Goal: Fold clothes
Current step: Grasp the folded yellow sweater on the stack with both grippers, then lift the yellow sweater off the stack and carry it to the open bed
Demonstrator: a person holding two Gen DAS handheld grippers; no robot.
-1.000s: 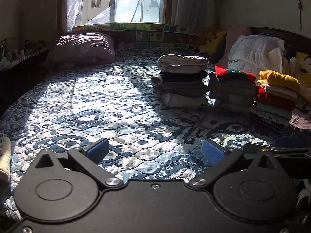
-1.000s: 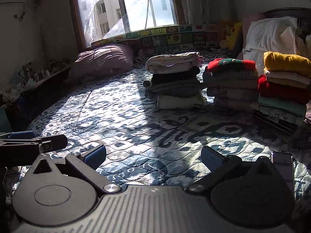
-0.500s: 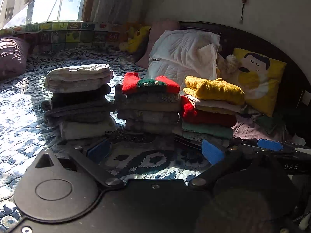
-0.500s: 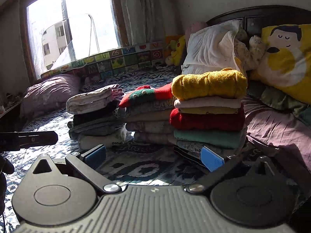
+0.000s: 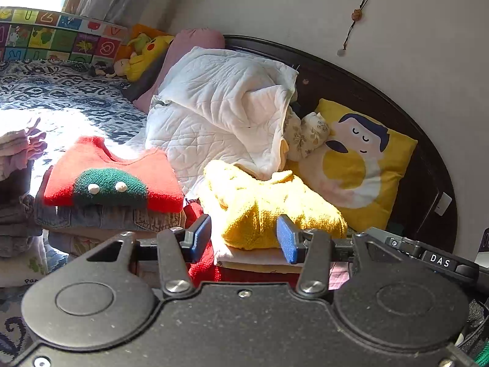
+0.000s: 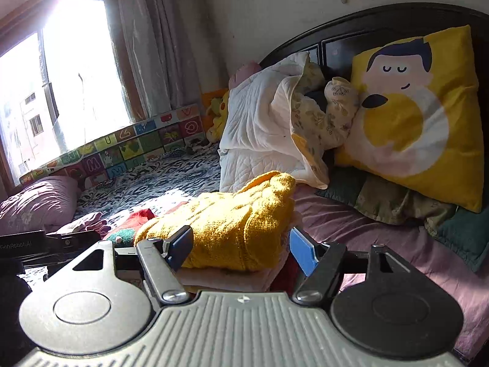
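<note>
A folded yellow knit sweater (image 5: 269, 205) tops the right-hand stack of folded clothes on the bed. My left gripper (image 5: 243, 240) is open, its blue pads on either side of the sweater's near edge. My right gripper (image 6: 241, 247) is open too, its pads flanking the same yellow sweater (image 6: 232, 220) from the near side. A red sweater with a green patch (image 5: 110, 180) caps the middle stack. A third stack (image 5: 18, 183) shows at the left edge.
A white quilt (image 5: 223, 119) is heaped behind the stacks against the dark headboard (image 5: 382, 91). A yellow cartoon pillow (image 6: 412, 116) leans on it over a purple sheet (image 6: 382, 235). A purple pillow (image 6: 33, 202) lies by the window. The right gripper's body (image 5: 428, 257) pokes in right.
Both grippers swung right from the open bedspread and closed in on the stacks. They now sit right at the yellow sweater, above stack height. Both stayed open.
</note>
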